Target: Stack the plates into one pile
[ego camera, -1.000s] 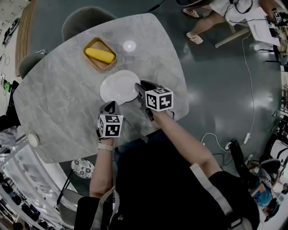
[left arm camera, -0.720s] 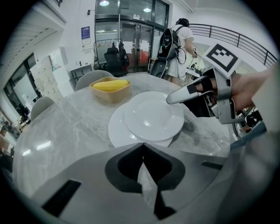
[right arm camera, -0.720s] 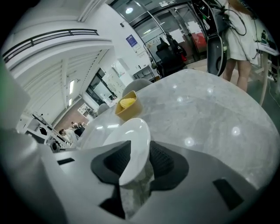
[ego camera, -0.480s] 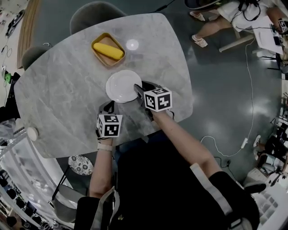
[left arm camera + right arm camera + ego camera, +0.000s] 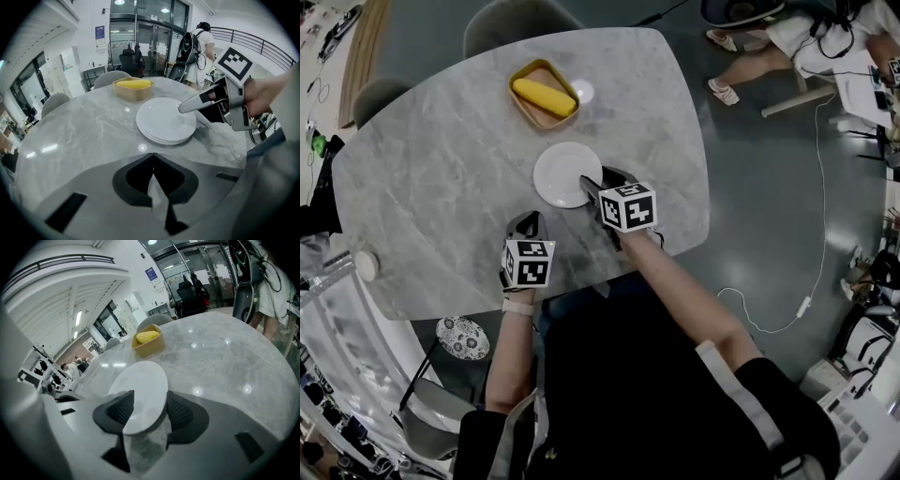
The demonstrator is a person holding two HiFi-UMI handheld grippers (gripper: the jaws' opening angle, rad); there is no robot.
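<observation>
While the plate pile point(image 5: 565, 171) sits mid-surface point(image 5: 431, 197), head view counts one pile and one wooden tray point(image 5: 528, 112) just beyond, holding one yellow item point(image 5: 545, 97). Spacing is as it was a second ago.

Left gripper view: left hand-held gripper point(image 5: 153, 159) has jaws together, empty. The pile shows several rims.

Right gripper view: right hand-held gripper point(image 5: 149, 405) has jaws just opened, apart astride the pile's near rim.
</observation>
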